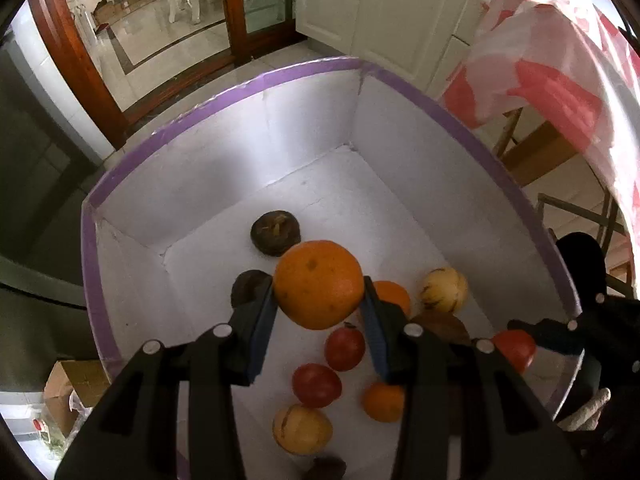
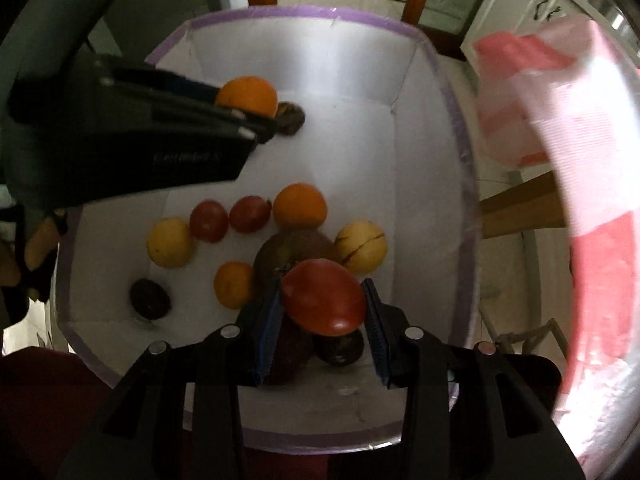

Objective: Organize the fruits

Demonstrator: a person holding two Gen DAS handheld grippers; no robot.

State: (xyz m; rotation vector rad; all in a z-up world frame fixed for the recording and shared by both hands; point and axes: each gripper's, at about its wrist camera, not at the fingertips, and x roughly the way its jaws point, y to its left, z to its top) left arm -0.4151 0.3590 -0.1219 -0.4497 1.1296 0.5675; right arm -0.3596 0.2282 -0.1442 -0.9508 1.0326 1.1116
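Your left hand-held gripper (image 1: 320, 304) clamps a large round orange (image 1: 319, 284); your right hand-held gripper (image 2: 324, 308) grips a red tomato (image 2: 324, 298). Both hang over the white purple-rimmed foam box (image 1: 224, 92); glossy tiled floor (image 1: 160, 32) upper left.

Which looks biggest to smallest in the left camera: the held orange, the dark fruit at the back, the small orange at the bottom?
1. Held orange, though nearness to the camera enlarges it.
2. and 3. Dark fruit and small orange look alike.
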